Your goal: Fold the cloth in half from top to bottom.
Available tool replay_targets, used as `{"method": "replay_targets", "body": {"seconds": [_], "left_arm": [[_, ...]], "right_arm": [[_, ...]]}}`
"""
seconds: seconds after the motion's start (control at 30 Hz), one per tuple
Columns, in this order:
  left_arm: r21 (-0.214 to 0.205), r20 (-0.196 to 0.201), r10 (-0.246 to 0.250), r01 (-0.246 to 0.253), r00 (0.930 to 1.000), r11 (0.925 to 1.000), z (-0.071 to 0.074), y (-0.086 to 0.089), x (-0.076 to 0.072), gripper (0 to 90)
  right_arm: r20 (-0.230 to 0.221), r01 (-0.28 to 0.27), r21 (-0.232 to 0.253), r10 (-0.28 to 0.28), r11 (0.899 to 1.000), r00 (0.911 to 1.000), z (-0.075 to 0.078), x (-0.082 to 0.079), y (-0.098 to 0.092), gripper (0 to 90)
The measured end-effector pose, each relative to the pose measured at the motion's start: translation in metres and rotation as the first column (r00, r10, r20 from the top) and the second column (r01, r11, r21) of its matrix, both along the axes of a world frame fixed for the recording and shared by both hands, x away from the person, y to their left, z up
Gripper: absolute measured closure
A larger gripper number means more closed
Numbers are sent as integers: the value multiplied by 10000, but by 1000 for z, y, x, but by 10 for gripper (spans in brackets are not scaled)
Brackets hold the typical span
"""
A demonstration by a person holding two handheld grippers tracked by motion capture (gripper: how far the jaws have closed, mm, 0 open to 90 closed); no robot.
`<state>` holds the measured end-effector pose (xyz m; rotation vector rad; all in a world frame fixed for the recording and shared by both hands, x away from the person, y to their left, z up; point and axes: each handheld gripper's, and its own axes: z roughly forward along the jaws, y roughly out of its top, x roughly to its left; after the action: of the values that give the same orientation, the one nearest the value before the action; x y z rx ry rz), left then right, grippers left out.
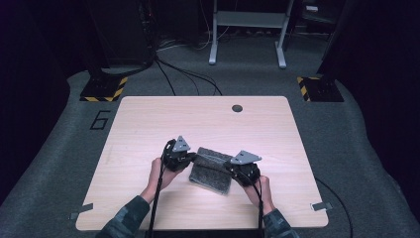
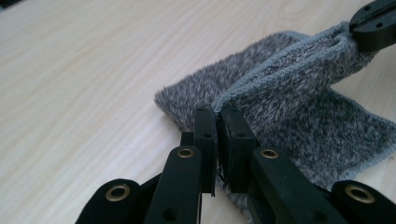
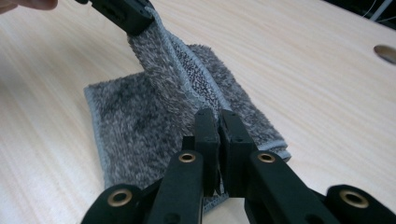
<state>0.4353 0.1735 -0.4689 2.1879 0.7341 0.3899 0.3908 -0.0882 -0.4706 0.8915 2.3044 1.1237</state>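
While both claws gripped it, cloth: a grey fuzzy towel (image 1: 212,171) lay near the middle of the wooden surface (image 1: 148,129), its top layer lifted along one hemmed edge.
Left claw (image 2: 217,114): jaws pinched nearly together on the towel's hem at one corner.
Right claw (image 3: 216,116): jaws likewise clamped on the same hem at the other corner.
Hidden parts: the pinched hem vanished between each pair of jaws; in the high view the claw bodies and grey plates covered the towel's two held corners.
Cut off: the person's forearms ran off the bottom edge.
Hard to tell: how many layers the folded towel had.
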Motion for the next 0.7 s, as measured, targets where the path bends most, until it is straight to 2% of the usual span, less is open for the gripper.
{"method": "replay_targets", "body": {"seconds": [0.07, 0.1, 0.17, 0.23, 0.33, 0.37, 0.43, 0.47, 0.5, 0.57, 0.63, 0.7], "left_arm": [[2, -194, -116, 116, 9997, 9999, -5, 1, -3, 833], [68, -532, -307, 311, 9981, 9995, -8, 2, -4, 803], [98, -826, -437, 447, 9956, 9990, -11, 4, -7, 710], [152, -1162, -509, 531, 9919, 9985, -13, 9, -12, 588], [122, -1213, -430, 449, 9917, 9989, -9, 19, -19, 452], [95, -1050, -282, 294, 9941, 9995, -4, 23, -21, 412], [-255, -884, -106, 83, 9960, 9996, 4, 28, -22, 361], [-232, -741, 31, -48, 9972, 9997, 9, 30, -20, 343], [-360, -593, 150, -172, 9981, 9992, 12, 30, -18, 331], [-467, -500, 382, -405, 9980, 9981, 14, 27, -10, 308], [-297, -542, 516, -532, 9972, 9981, 9, 15, 1, 283], [411, -531, 466, -444, 9975, 9982, 1, 4, 8, 275]], "right_arm": [[-137, -20, 57, 21, 10000, 9999, -3, -5, -1, 860], [-263, -15, 65, 17, 10000, 9997, -6, -9, -1, 851], [-520, -315, 205, 325, 9993, 9981, -10, -18, -4, 807], [-685, -577, 408, 604, 9975, 9958, -11, -24, -7, 729], [-805, -980, 1167, 1078, 9883, 9909, -5, -33, -19, 591], [-795, -756, 1273, 861, 9890, 9931, -4, -34, -22, 539], [-837, -215, 1561, 349, 9875, 9959, -1, -29, -29, 463], [-877, -55, 1580, 196, 9874, 9960, -1, -27, -30, 422], [-862, 241, 1387, -122, 9900, 9962, -2, -23, -31, 376], [-1107, 756, 1347, -608, 9880, 9920, -6, -15, -29, 333], [-1320, 1135, 873, -1014, 9897, 9860, -12, -7, -22, 267], [-1535, 1194, 626, -1086, 9909, 9822, -20, -1, -16, 217]]}}
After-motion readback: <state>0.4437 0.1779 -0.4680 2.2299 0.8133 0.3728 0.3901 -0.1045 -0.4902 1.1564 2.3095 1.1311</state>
